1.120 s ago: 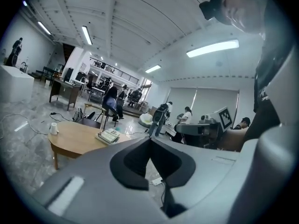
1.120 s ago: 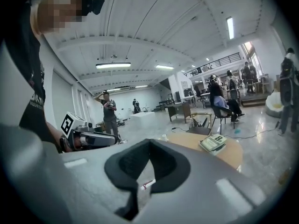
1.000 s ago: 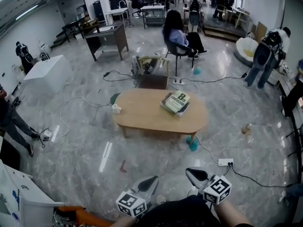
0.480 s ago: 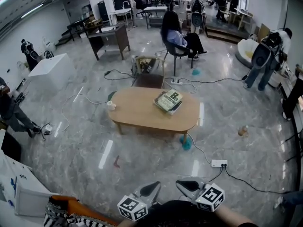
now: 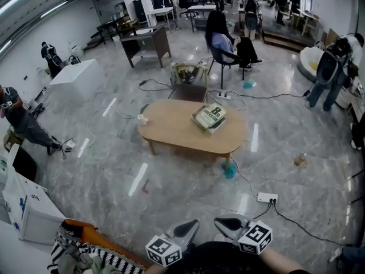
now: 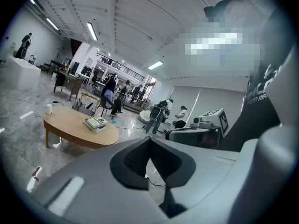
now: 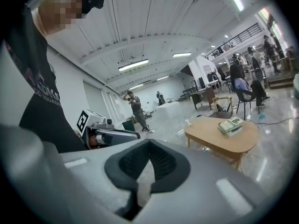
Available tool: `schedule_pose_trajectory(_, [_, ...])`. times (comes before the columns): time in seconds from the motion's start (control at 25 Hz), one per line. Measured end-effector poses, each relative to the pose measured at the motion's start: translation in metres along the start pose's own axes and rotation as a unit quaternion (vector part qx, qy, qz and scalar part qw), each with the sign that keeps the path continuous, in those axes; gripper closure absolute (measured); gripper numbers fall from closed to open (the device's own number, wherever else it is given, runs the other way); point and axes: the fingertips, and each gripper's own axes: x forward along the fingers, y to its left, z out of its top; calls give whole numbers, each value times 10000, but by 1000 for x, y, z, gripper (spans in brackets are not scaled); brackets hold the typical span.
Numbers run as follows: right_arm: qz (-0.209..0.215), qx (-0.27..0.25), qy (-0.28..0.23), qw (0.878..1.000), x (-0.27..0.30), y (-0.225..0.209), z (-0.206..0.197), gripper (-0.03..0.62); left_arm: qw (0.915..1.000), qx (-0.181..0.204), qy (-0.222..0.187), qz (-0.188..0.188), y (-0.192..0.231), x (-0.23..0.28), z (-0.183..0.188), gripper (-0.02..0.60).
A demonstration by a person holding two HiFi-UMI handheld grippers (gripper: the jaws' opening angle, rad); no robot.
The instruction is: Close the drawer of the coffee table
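At 12 o'clock, well ahead: table point(image 5: 182, 127), drawer not visible from this side. Left gripper point(image 5: 187, 227), right gripper point(image 5: 223, 223) both closed, empty. Risk: cable point(image 5: 246, 181) at 1 o'clock snags foot on approach.

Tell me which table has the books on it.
The oval light-wood coffee table at mid-floor; the books lie near its right end. The dark desk stands farther back.

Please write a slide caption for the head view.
Left gripper and right gripper, jaws shut, far from the oval coffee table holding books.
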Motion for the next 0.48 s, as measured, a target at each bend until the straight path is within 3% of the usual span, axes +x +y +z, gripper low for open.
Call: schedule_pose_trajectory(0.48, [164,58,162,9997,-35,-7,-22,592,9994,-330,-60,13,-33,19,-25,578])
